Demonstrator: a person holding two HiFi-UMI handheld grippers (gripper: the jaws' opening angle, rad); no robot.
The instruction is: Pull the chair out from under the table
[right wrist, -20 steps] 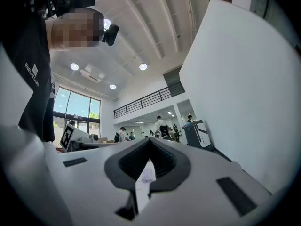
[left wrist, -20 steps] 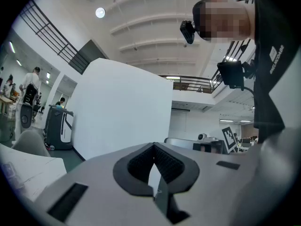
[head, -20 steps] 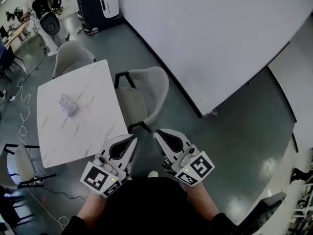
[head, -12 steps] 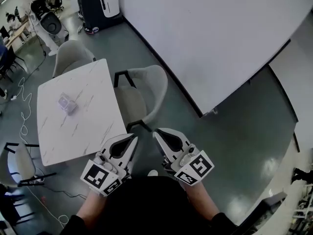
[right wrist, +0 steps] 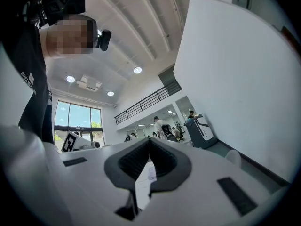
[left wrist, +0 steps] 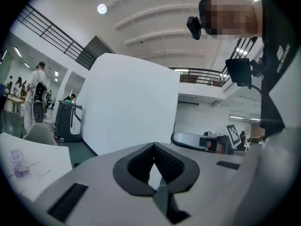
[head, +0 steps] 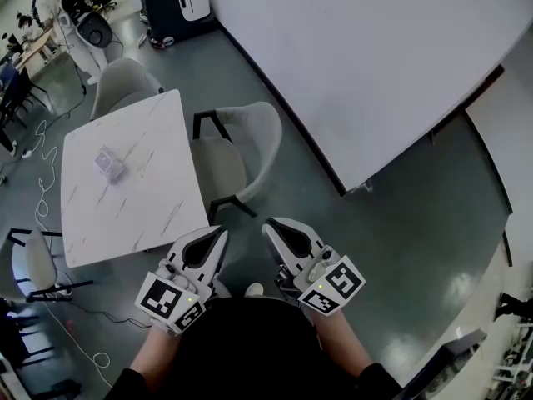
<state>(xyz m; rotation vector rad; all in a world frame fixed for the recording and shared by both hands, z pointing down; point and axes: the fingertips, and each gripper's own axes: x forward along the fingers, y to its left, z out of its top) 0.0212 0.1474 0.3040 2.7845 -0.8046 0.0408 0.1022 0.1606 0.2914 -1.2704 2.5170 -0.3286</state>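
A beige shell chair (head: pixel 236 155) on black legs stands tucked against the right side of the white marble table (head: pixel 141 198), its seat partly under the top. My left gripper (head: pixel 220 232) (left wrist: pixel 153 145) is low in the head view, near the table's near corner, shut with nothing in it. Beside it, my right gripper (head: pixel 268 224) (right wrist: pixel 149 140) points the same way, also shut and holding nothing. Both tips are short of the chair and touch nothing. The chair shows in neither gripper view.
A small clear box (head: pixel 109 164) lies on the table. A second chair (head: pixel 121 86) stands at the table's far side, a third (head: pixel 37 265) at its left. A large white partition (head: pixel 358 57) runs along the right. Cables (head: pixel 37 211) trail on the floor at left.
The head view has shifted a little, so the table and chair sit slightly higher and further left in the picture. Both grippers stay shut, side by side as before.
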